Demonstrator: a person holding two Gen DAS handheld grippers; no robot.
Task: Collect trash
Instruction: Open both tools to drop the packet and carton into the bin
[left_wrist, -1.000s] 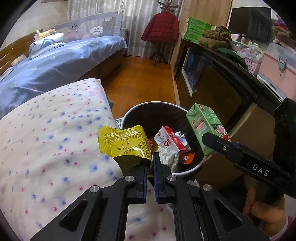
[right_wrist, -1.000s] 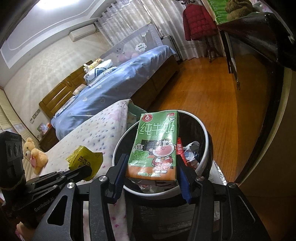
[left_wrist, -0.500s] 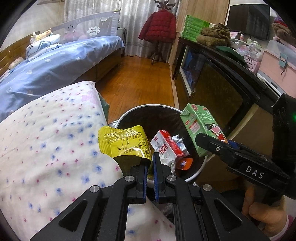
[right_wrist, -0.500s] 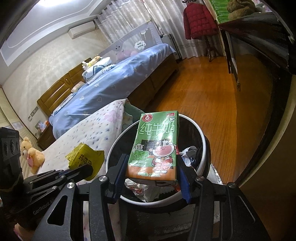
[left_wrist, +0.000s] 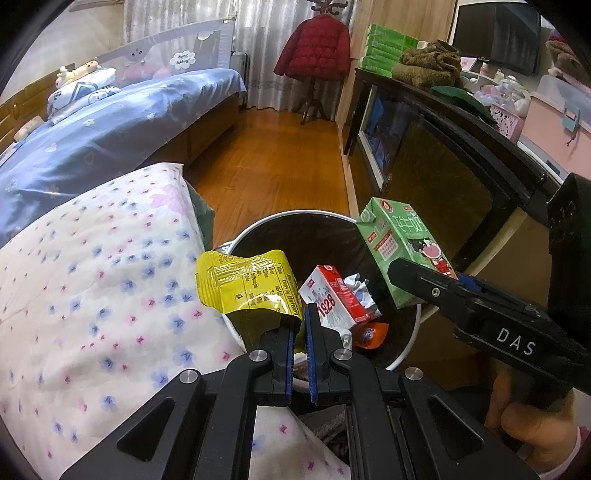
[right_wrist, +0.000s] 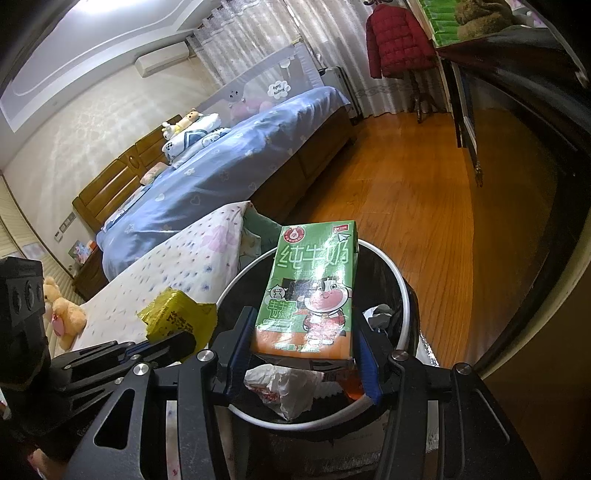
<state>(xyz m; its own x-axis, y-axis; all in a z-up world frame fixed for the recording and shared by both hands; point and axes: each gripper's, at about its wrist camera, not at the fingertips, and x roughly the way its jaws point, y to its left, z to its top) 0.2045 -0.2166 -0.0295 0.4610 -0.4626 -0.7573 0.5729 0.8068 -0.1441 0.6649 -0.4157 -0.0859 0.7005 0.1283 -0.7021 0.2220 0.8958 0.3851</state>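
Observation:
My left gripper (left_wrist: 301, 323) is shut on a crumpled yellow snack wrapper (left_wrist: 247, 286), held over the near left rim of the black trash bin (left_wrist: 280, 218). That wrapper (right_wrist: 177, 317) shows at the left in the right wrist view. My right gripper (right_wrist: 301, 338) is shut on a green milk carton (right_wrist: 314, 291), upright above the bin's white rim (right_wrist: 404, 291). In the left wrist view the carton (left_wrist: 399, 247) hangs over the bin's right edge. A red and white box (left_wrist: 332, 299), crumpled paper and an orange scrap lie in the bin.
A flowered quilt (left_wrist: 92, 295) lies left of the bin, a blue bed (left_wrist: 110, 122) behind it. A dark cabinet (left_wrist: 443, 158) stands close on the right. Wooden floor (left_wrist: 273, 158) runs beyond the bin. A hand (left_wrist: 535, 439) grips the right tool.
The left gripper with the yellow wrapper has drifted from above the quilt to over the bin's left rim. The right gripper and its carton have stayed put above the bin.

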